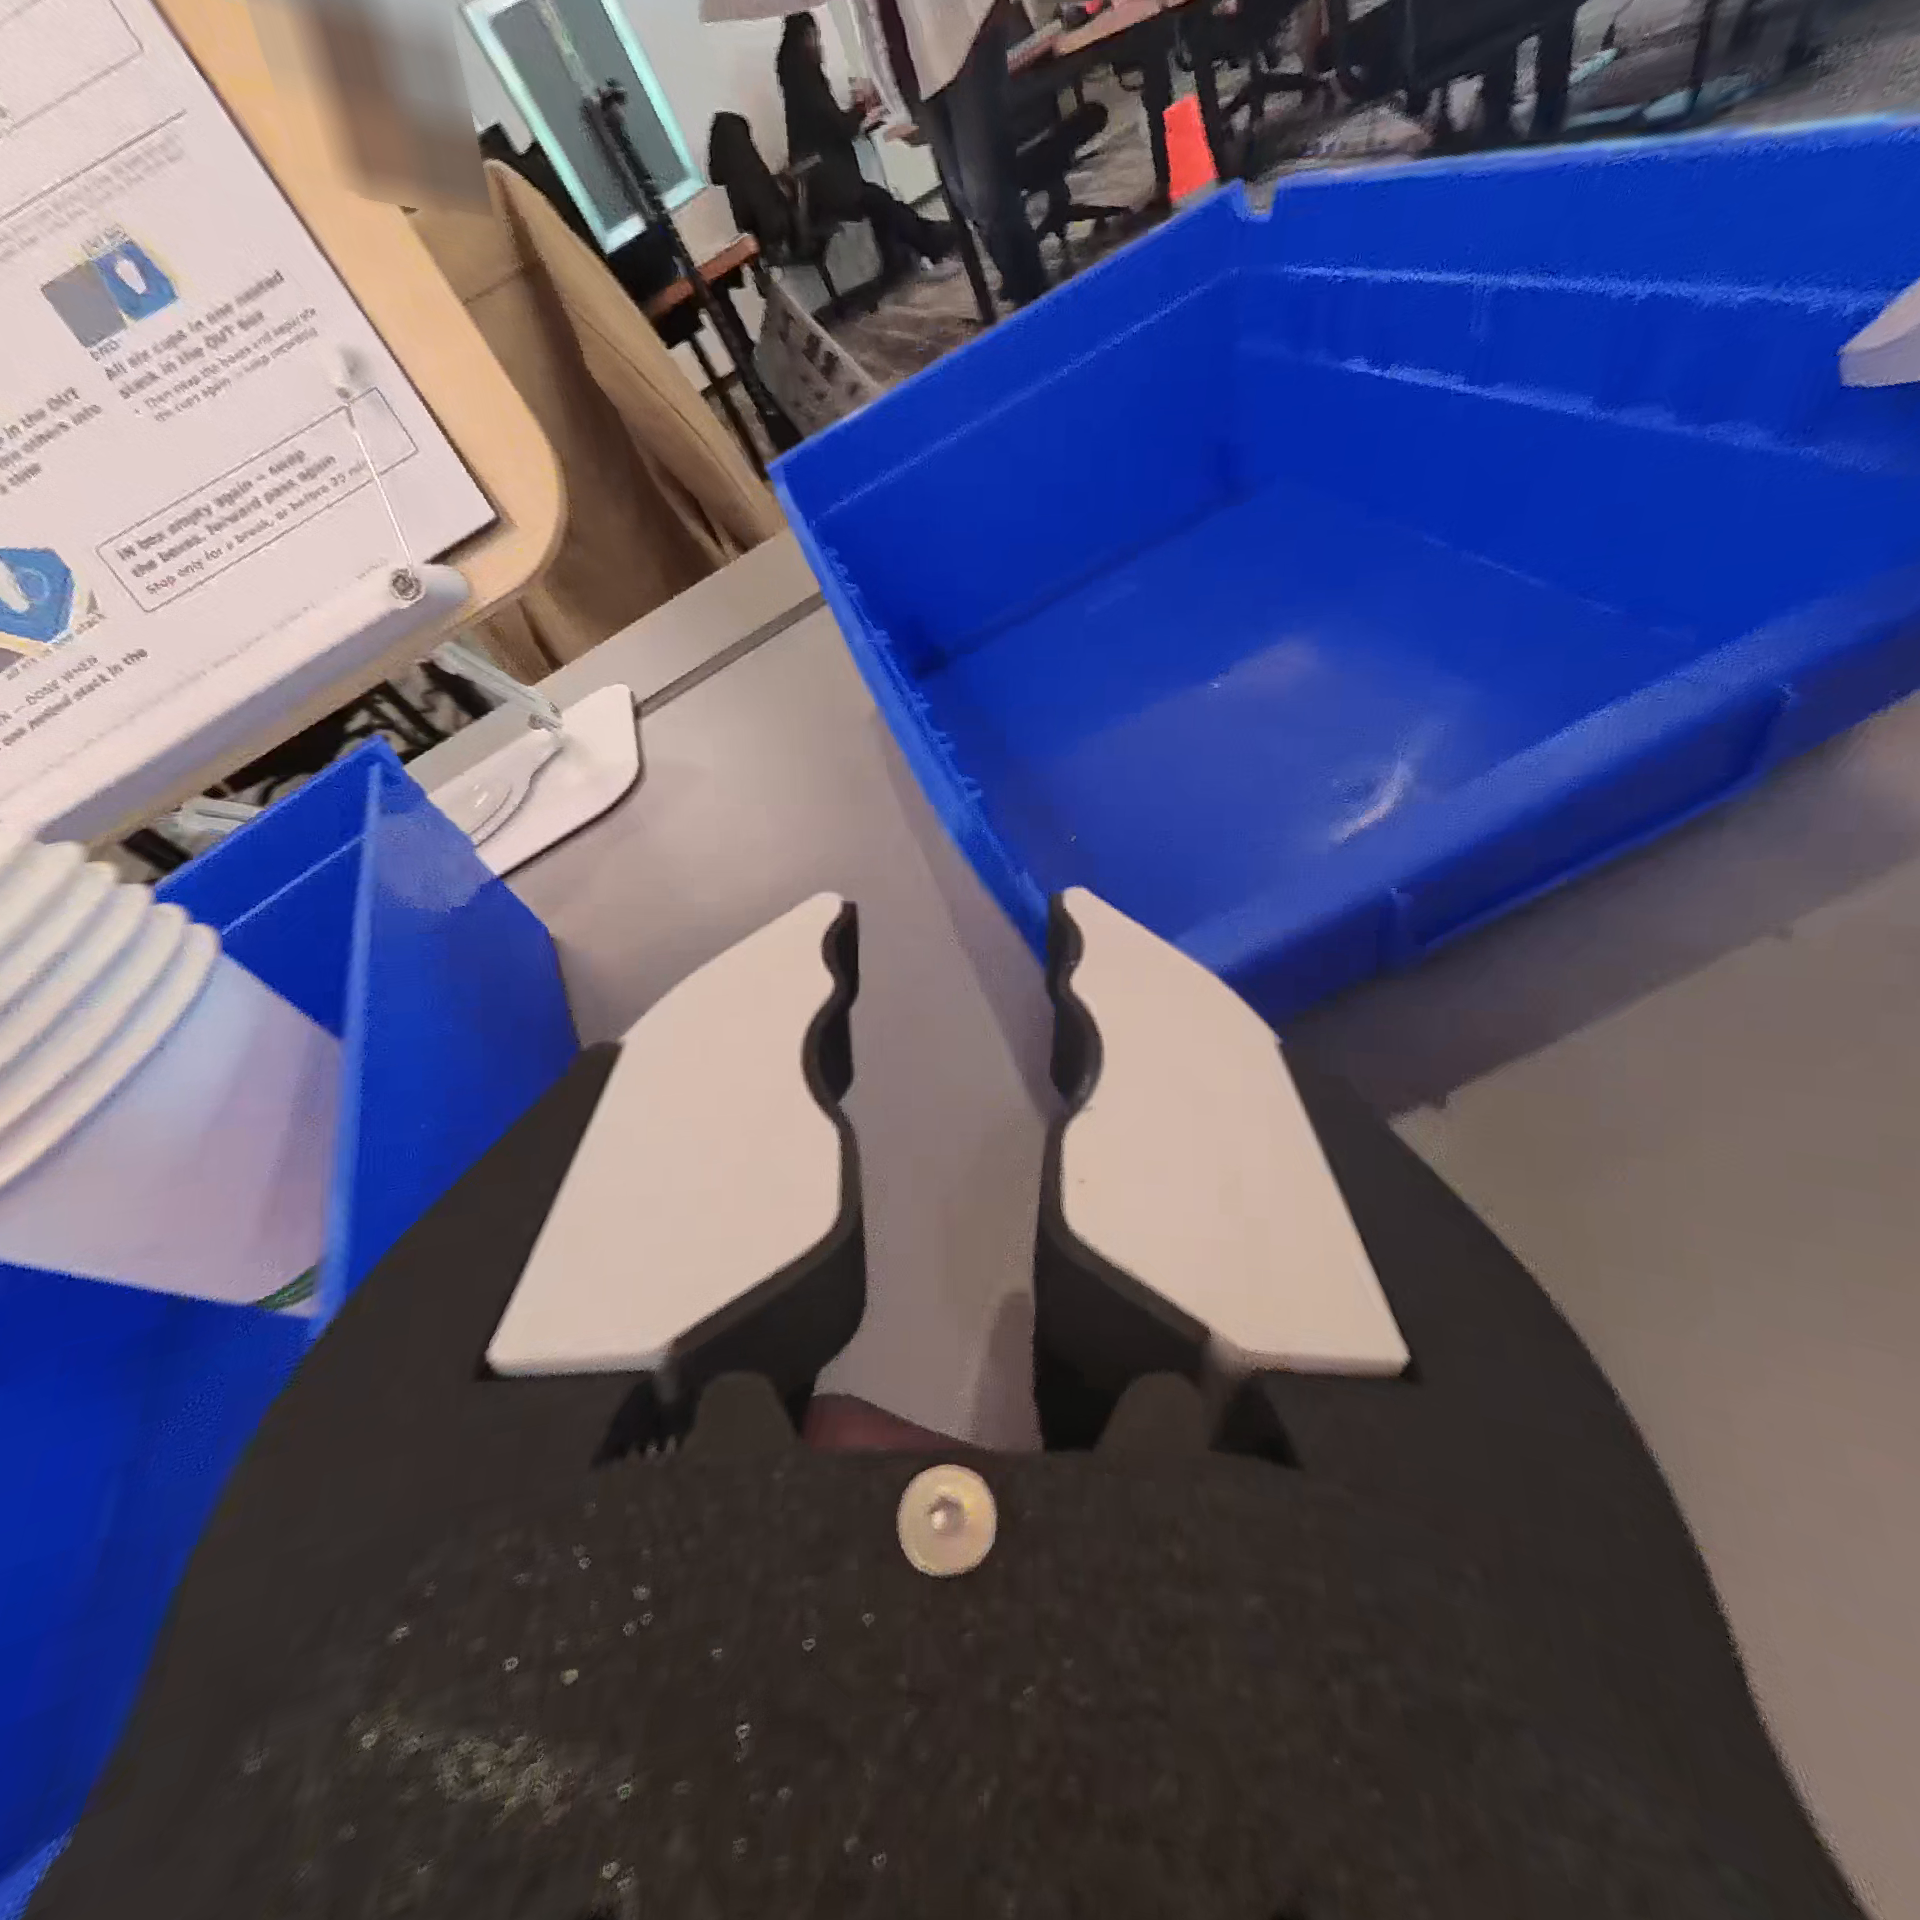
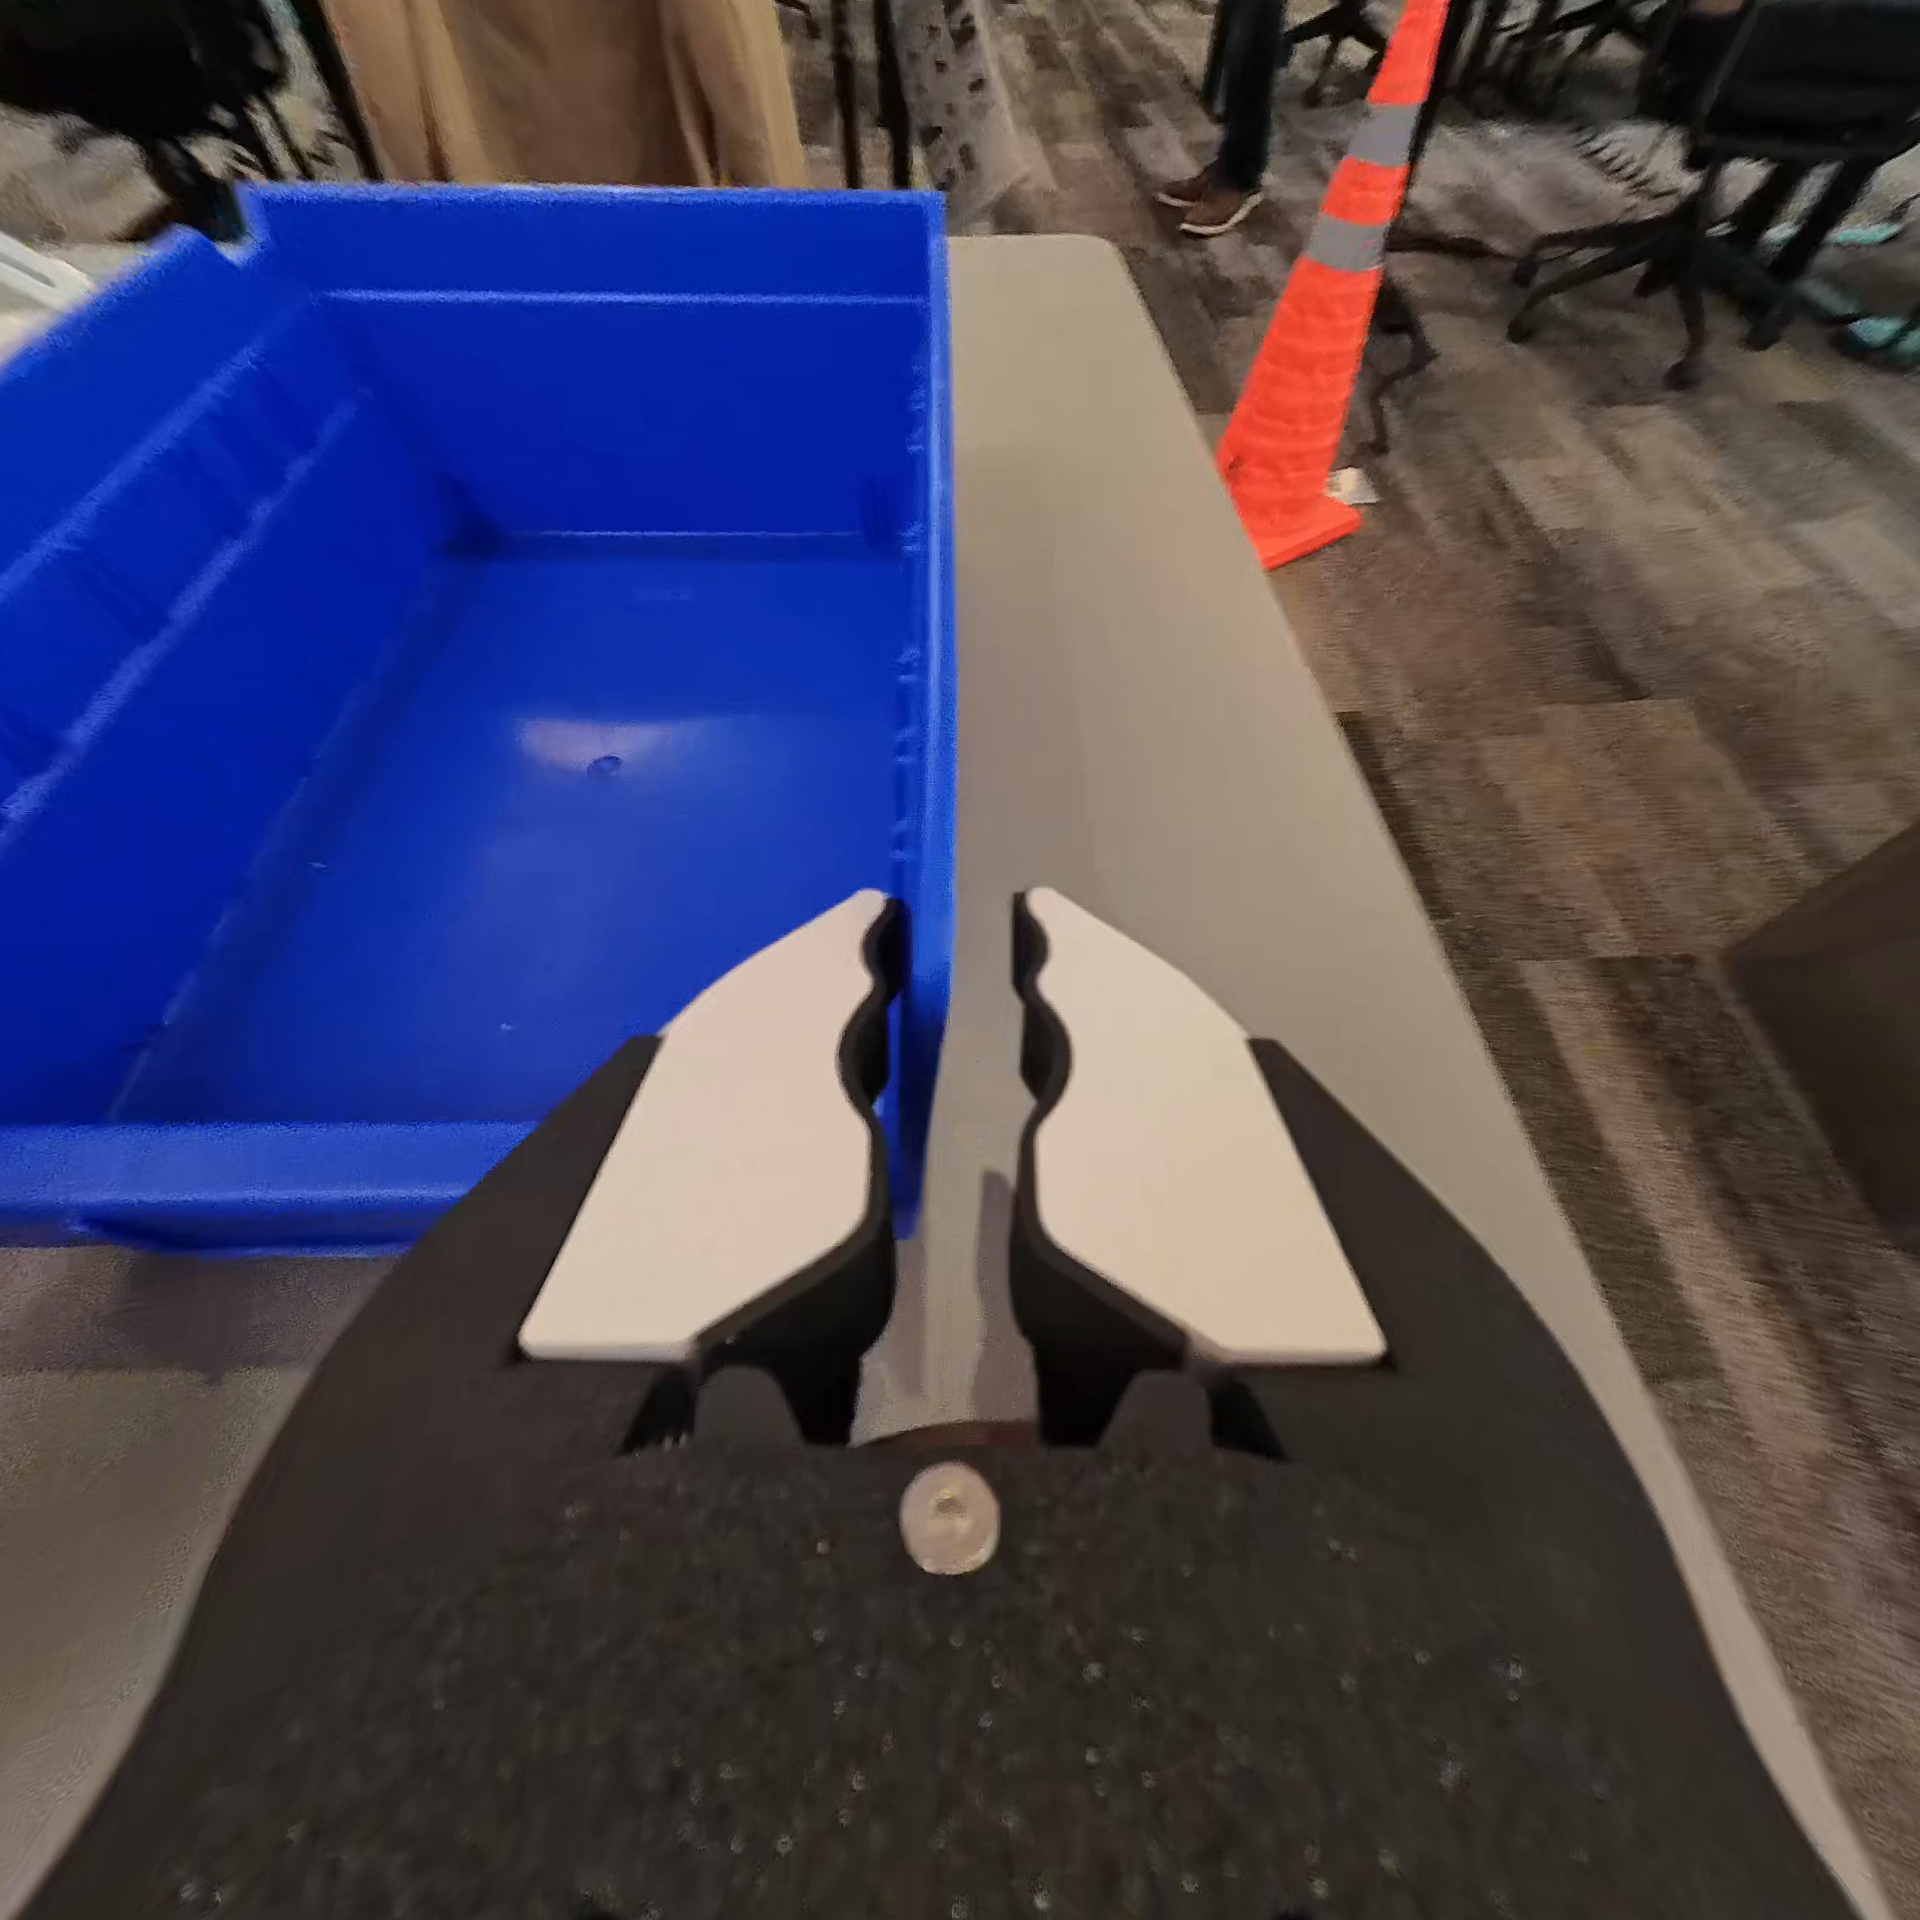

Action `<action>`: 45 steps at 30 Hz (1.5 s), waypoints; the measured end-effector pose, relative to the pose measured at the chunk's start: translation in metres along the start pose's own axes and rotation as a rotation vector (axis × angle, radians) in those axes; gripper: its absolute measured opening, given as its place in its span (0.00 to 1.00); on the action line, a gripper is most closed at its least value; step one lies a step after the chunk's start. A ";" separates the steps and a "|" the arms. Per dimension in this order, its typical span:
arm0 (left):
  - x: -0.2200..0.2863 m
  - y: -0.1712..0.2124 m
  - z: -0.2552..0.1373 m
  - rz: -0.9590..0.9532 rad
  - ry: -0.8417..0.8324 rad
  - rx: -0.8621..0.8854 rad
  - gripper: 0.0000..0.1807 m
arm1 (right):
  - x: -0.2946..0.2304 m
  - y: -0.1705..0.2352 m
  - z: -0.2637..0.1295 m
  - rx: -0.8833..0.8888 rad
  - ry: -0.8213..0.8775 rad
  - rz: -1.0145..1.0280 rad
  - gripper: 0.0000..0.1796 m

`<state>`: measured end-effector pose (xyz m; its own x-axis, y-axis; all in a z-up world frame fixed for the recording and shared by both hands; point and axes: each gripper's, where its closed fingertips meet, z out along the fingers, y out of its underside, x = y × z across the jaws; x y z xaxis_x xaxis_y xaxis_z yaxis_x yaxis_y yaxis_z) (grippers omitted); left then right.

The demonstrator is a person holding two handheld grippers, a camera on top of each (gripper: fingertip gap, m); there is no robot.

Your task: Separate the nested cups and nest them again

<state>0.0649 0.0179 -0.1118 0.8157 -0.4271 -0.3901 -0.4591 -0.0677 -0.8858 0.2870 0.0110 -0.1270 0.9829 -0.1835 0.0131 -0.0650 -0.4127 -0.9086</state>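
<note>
**White nested cups left of the empty left jaws**

White ribbed cup rims, stacked one in another, are seen at the far left edge of the left wrist view: the nested cups (image 1: 94, 997) lie on their side in a blue bin (image 1: 416, 997), well to the left of the left gripper (image 1: 951, 935) and apart from it. Only part of the stack is shown; its base is cut off by the picture's edge, and the number of cups cannot be counted with certainty.

The left gripper's jaws are spread by a moderate gap, and nothing is held or touched; the grey surface (image 1: 748, 862) is seen between them. Ahead and to the right of these jaws a second, larger blue bin (image 1: 1351, 727) is set on the surface. A pale fingertip (image 1: 1886, 353), apparently of the other gripper, is cut off at the right edge.

The right gripper (image 2: 954, 914) is likewise parted by a narrow-to-moderate gap and holds nothing. Its left finger is seen over the large bin's (image 2: 520, 779) right wall, though contact cannot be judged. No cups are visible in this view. An orange cone (image 2: 1320, 343) stands on the floor beyond, right of the jaws. Both views are blurred.
</note>
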 end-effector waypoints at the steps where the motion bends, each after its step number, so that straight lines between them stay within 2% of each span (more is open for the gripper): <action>1: -0.005 0.000 -0.011 -0.008 0.020 -0.003 0.19 | 0.006 -0.001 -0.004 -0.007 0.044 -0.033 0.17; 2: -0.010 0.001 -0.023 -0.014 0.052 -0.010 0.19 | 0.012 -0.005 -0.010 -0.015 0.110 -0.081 0.23; 3: -0.017 0.003 -0.036 -0.019 0.082 -0.019 0.19 | 0.017 -0.014 -0.019 -0.006 0.189 -0.147 0.26; 4: -0.027 0.004 -0.050 -0.029 0.116 -0.025 0.19 | 0.015 -0.027 -0.030 0.029 0.245 -0.209 0.24; 7: -0.078 0.021 -0.093 -0.085 0.166 -0.057 0.22 | -0.034 -0.058 -0.061 0.092 0.220 -0.289 0.26; 9: -0.134 0.043 -0.113 -0.184 0.114 -0.060 0.22 | -0.108 -0.067 -0.076 0.158 0.010 -0.269 0.25; 12: -0.221 0.088 -0.130 -0.360 -0.054 -0.063 0.24 | -0.246 -0.046 -0.093 0.153 -0.455 -0.166 0.24; 13: -0.240 0.101 -0.132 -0.418 -0.089 -0.070 0.26 | -0.281 -0.033 -0.090 0.107 -0.537 -0.149 0.25; 15: -0.262 0.118 -0.130 -0.495 -0.122 -0.071 0.28 | -0.325 -0.012 -0.075 0.040 -0.585 -0.123 0.27; 18: -0.269 0.129 -0.112 -0.482 -0.138 -0.079 0.32 | -0.342 -0.003 -0.047 0.027 -0.514 -0.075 0.33; 20: -0.263 0.139 -0.096 -0.498 -0.128 -0.126 0.32 | -0.352 0.000 -0.039 0.012 -0.548 -0.002 0.31; 22: -0.254 0.146 -0.083 -0.544 -0.104 -0.159 0.28 | -0.362 0.010 -0.031 -0.025 -0.532 -0.034 0.29; 23: -0.252 0.145 -0.080 -0.569 -0.102 -0.150 0.23 | -0.365 0.009 -0.030 -0.005 -0.515 -0.055 0.28; 25: -0.260 0.147 -0.081 -0.584 -0.164 -0.155 0.11 | -0.356 0.002 -0.027 0.018 -0.412 -0.024 0.14; 26: -0.266 0.148 -0.083 -0.569 -0.198 -0.154 0.05 | -0.349 0.001 -0.025 0.011 -0.354 0.001 0.04; 31: -0.291 0.160 -0.095 -0.538 -0.260 -0.161 0.01 | -0.375 0.003 -0.038 0.037 -0.348 0.099 0.03; 35: -0.334 0.171 -0.107 -0.524 -0.269 -0.170 0.01 | -0.422 -0.002 -0.042 0.032 -0.379 0.127 0.03; 39: -0.394 0.177 -0.122 -0.426 -0.358 -0.153 0.01 | -0.482 -0.008 -0.038 0.043 -0.368 0.095 0.03; 45: -0.469 0.208 -0.127 -0.392 -0.315 -0.169 0.01 | -0.561 -0.008 -0.036 0.006 -0.336 0.113 0.03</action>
<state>-0.4575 0.0899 -0.0813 0.9918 -0.0510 -0.1169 -0.1272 -0.3238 -0.9375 -0.2706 0.0849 -0.1124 0.9713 0.0768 -0.2250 -0.1765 -0.4010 -0.8989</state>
